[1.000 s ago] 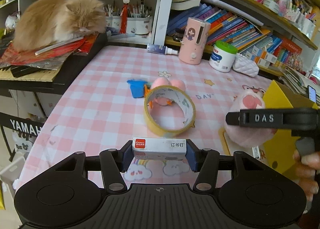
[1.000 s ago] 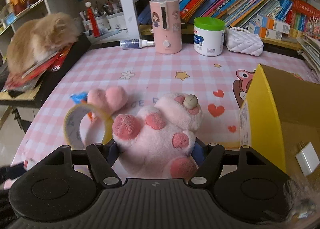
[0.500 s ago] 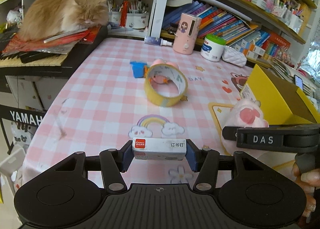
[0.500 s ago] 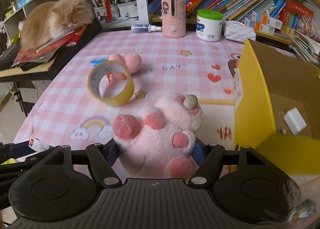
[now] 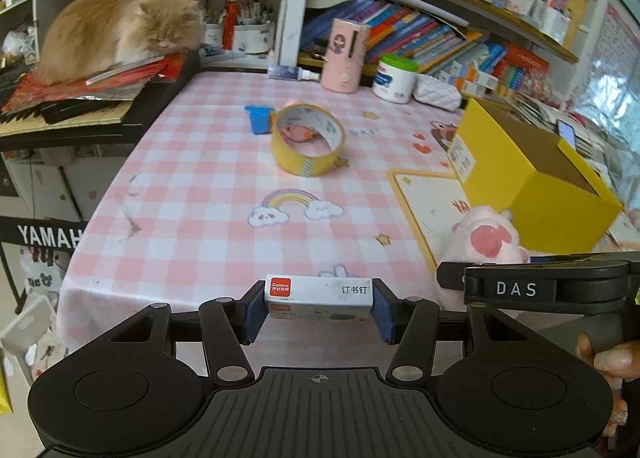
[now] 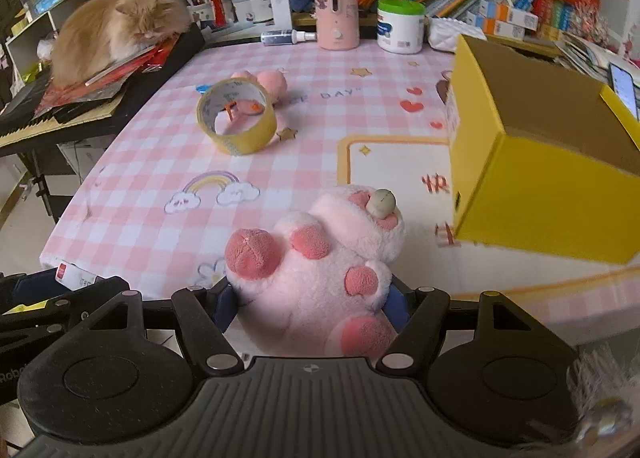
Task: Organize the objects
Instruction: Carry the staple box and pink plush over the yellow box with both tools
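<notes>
The left gripper (image 5: 319, 312) pinches a staple box (image 5: 319, 297); the right gripper (image 6: 310, 308) clamps a pink plush (image 6: 320, 258), its lower half hidden. At two o'clock, the yellow box (image 6: 560, 194) is cut off.

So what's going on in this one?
A person is tidying a table with a gripper in each hand. The left gripper is shut on a small staple box; the right gripper is shut on a pink plush toy. Both are held above the near edge of the table, beside an open yellow box. A tape roll, another pink toy and a blue item remain on the table. A cat lies on the keyboard alongside.
</notes>
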The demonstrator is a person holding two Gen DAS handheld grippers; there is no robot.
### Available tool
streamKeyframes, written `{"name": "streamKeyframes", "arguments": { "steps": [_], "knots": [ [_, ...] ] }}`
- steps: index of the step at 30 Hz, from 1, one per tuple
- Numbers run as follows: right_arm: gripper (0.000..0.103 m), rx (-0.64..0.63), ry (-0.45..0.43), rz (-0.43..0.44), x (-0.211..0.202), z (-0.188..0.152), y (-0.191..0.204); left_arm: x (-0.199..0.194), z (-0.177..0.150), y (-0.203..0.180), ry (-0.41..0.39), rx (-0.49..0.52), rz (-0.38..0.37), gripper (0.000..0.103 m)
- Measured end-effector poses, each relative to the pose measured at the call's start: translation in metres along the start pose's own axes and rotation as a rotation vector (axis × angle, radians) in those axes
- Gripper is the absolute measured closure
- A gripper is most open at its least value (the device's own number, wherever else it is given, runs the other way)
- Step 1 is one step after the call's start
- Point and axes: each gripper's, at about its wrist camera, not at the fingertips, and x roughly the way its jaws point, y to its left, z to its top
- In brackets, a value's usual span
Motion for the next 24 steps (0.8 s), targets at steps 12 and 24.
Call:
{"name": "streamKeyframes", "arguments": {
  "steps": [12, 24],
  "knots": [
    [0.035, 0.092, 0.004, -0.038, -0.028, -0.043, -0.014, -0.012, -0.021, -0.022, 0.025, 0.083, -0.067, 0.051],
    [0.035, 0.229, -0.001, -0.133, -0.057, -0.079, -0.049, -0.009, -0.031, -0.062, 0.056, 0.2, -0.184, 0.051]
  ]
}}
